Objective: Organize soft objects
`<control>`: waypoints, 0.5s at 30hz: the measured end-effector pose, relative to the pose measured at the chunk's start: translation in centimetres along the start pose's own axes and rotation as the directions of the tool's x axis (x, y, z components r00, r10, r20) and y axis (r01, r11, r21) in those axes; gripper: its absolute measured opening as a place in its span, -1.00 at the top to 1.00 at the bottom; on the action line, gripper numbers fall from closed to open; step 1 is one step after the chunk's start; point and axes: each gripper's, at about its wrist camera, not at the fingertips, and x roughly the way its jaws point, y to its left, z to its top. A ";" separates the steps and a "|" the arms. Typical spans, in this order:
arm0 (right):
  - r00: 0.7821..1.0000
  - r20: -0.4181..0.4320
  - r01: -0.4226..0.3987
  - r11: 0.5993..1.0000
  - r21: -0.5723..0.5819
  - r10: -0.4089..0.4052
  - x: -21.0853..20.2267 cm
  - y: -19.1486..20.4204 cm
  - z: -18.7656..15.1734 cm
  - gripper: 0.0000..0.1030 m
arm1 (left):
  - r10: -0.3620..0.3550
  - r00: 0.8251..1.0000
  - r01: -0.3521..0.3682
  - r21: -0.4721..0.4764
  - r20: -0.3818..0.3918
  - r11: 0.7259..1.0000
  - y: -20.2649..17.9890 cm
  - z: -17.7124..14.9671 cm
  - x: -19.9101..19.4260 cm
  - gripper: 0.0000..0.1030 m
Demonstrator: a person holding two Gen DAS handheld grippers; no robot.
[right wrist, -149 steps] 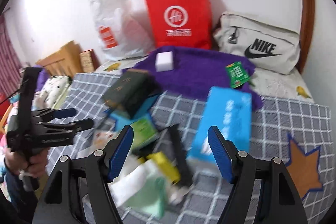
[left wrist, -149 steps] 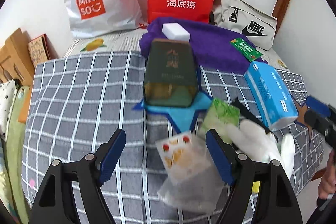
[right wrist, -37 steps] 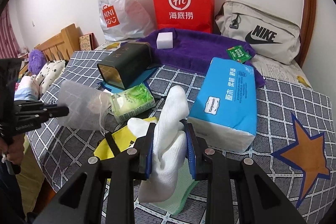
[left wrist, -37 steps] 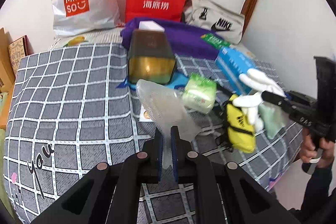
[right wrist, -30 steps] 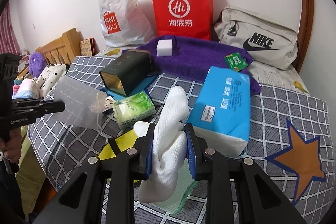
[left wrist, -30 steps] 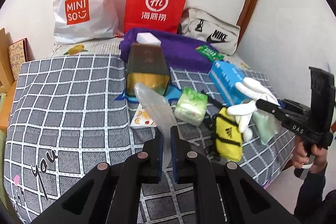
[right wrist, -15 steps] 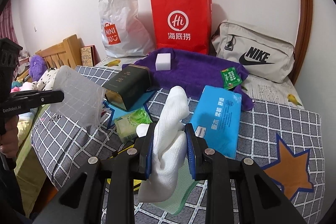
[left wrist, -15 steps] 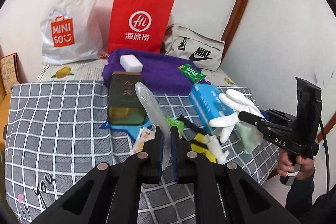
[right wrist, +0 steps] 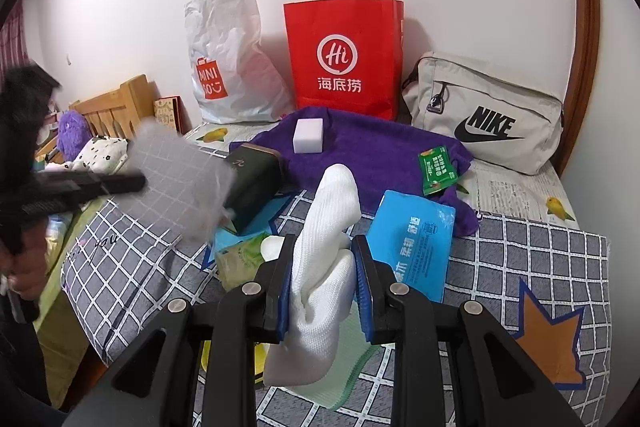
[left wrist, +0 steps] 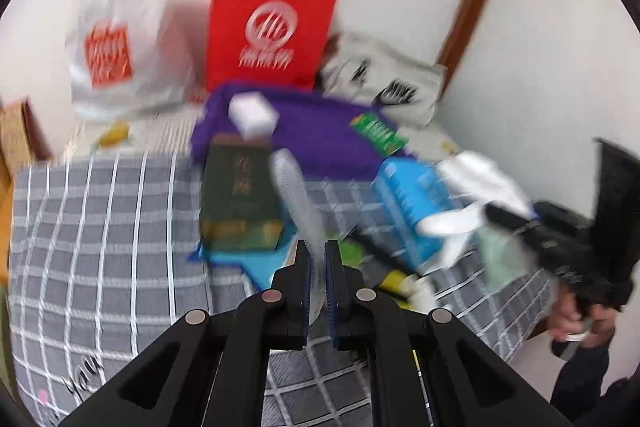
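Observation:
My left gripper point(left wrist: 316, 259) is shut on a clear plastic bag point(left wrist: 294, 195), held up above the checked bed cover; the bag also shows in the right wrist view point(right wrist: 180, 183). My right gripper point(right wrist: 322, 267) is shut on a white glove point(right wrist: 324, 247) with a pale green cloth point(right wrist: 348, 367) hanging under it, held above the bed. In the left wrist view the glove point(left wrist: 472, 183) and right gripper point(left wrist: 520, 223) are at the right. A blue tissue pack point(right wrist: 416, 239), a green wipes pack point(right wrist: 240, 259) and a dark green tin point(right wrist: 252, 183) lie on the bed.
A purple towel point(right wrist: 372, 151) carries a white sponge point(right wrist: 308, 135) and a green sachet point(right wrist: 436, 171). Behind it stand a red paper bag point(right wrist: 344, 59), a white MINISO bag point(right wrist: 228, 67) and a grey Nike bag point(right wrist: 488, 111). A wooden headboard point(right wrist: 116, 107) is at the left.
Both grippers have lifted higher and back from the bed, still holding the bag and the glove. The left wrist view is now motion-blurred.

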 end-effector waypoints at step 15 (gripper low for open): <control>0.999 -0.046 -0.004 1.000 0.008 0.004 1.7 -0.5 -1.0 0.48 | -0.200 0.960 0.215 0.059 -0.196 0.975 -6.1 -4.3 6.0 0.86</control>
